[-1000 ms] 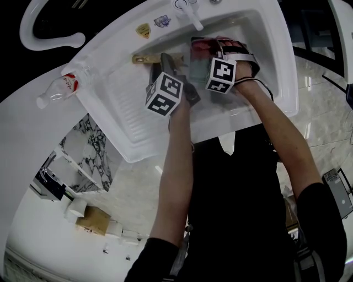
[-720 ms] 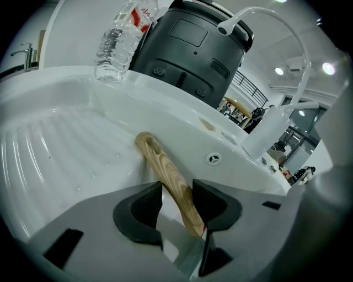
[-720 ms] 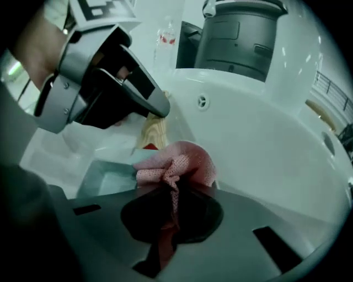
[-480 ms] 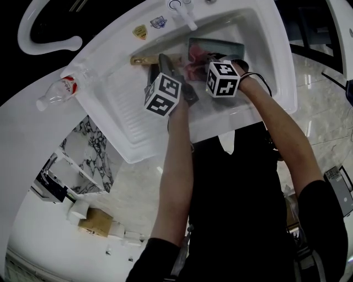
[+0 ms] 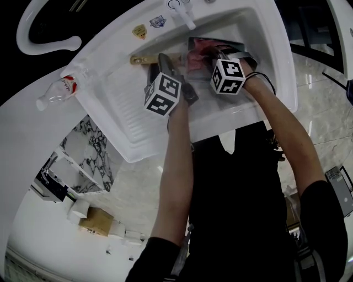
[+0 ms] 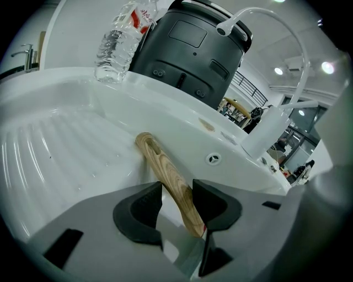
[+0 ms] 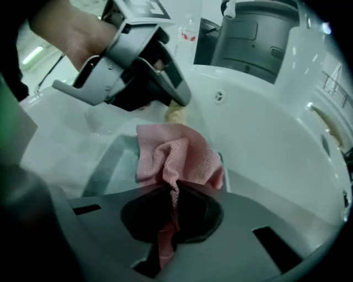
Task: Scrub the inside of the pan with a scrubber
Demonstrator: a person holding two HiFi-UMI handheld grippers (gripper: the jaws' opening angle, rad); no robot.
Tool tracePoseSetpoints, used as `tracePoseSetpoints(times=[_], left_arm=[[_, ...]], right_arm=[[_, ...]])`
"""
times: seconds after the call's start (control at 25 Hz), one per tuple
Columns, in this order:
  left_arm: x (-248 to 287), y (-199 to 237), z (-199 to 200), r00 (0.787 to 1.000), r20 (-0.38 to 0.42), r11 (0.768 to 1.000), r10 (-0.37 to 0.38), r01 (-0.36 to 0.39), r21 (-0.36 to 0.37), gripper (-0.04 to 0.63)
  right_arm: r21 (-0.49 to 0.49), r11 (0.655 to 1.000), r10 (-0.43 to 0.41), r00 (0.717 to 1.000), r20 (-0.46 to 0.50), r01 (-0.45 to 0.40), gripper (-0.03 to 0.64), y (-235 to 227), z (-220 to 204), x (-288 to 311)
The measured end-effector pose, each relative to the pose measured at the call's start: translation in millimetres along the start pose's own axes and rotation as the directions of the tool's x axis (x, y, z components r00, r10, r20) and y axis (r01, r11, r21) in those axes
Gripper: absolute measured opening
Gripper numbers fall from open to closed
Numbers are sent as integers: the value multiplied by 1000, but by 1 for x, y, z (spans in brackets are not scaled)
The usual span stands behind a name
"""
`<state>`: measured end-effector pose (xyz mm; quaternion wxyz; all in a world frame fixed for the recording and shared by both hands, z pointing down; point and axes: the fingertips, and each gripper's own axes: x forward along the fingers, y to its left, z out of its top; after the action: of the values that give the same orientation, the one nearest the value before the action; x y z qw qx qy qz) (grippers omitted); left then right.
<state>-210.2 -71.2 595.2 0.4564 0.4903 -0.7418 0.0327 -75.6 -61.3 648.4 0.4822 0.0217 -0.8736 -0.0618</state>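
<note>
A grey-green square pan [image 5: 234, 44] sits in the white sink basin, its wooden handle [image 5: 143, 59] pointing left. My left gripper [image 5: 166, 66] is shut on that handle [image 6: 165, 173], which passes between the two dark pads [image 6: 140, 206]. My right gripper [image 5: 208, 55] is over the pan, shut on a pink mesh cloth scrubber [image 5: 196, 54]. In the right gripper view the cloth [image 7: 179, 157] bunches out of my right gripper [image 7: 172, 198] and rests on the pan's inside [image 7: 110, 162]. The left gripper [image 7: 165, 102] shows just beyond.
The white sink [image 5: 276, 71] has a ribbed drainboard [image 5: 124, 104] at the left and a white faucet [image 5: 185, 12] at the back. A plastic water bottle [image 5: 59, 88] lies on the counter. A dark grey appliance [image 6: 190, 44] stands behind the sink rim.
My right gripper has shifted a little to the right over the pan, with the pink cloth in it. The left gripper and the handle have stayed put.
</note>
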Motion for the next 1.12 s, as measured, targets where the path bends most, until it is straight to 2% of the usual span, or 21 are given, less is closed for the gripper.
tracePoseSetpoints(times=[0.08,0.16,0.24,0.32,0.4,0.48,0.6,0.72,0.8,0.88,0.92,1.0,1.12], left_arm=[[0,0,0,1000,0,1000,0,0,-2,187],[0,0,0,1000,1,1000,-2,2,-4,187],[0,0,1,1000,3,1000,-4,4,-3,187],[0,0,1,1000,1,1000,-3,3,-5,187],[0,0,0,1000,1,1000,-3,3,-6,187],[0,0,0,1000,1,1000,-4,4,-7,187],[0,2,0,1000,-2,1000,0,0,-7,187],[0,1,0,1000,-3,1000,-3,3,-10,187],[0,1,0,1000,-3,1000,-2,2,-12,187],[0,1,0,1000,-4,1000,-1,1,-12,187],[0,1,0,1000,-4,1000,-1,1,-12,187],[0,1,0,1000,-4,1000,-2,2,-10,187],[1,1,0,1000,-5,1000,-5,5,-13,187]], right_arm=[[-50,989,-138,990,-24,136,23,-23,-5,1],[-163,958,-248,966,-70,234,23,-37,-12,0],[-255,925,-320,940,-118,283,21,-40,-19,-1],[-255,920,-342,928,-147,298,21,-37,-24,-3],[-152,954,-281,950,-138,260,21,-26,-24,-5],[-43,986,-162,981,-103,158,21,-6,-20,-7],[-7,1000,22,998,-61,-22,23,29,-13,-8],[4,981,193,979,-58,-193,23,58,-11,-11],[35,953,303,950,-75,-301,23,73,-13,-14],[51,930,369,924,-99,-365,23,79,-19,-17],[42,928,373,921,-112,-371,23,77,-22,-18],[10,951,307,943,-126,-308,23,63,-27,-18],[-50,994,93,985,-143,-101,23,26,-35,-15]])
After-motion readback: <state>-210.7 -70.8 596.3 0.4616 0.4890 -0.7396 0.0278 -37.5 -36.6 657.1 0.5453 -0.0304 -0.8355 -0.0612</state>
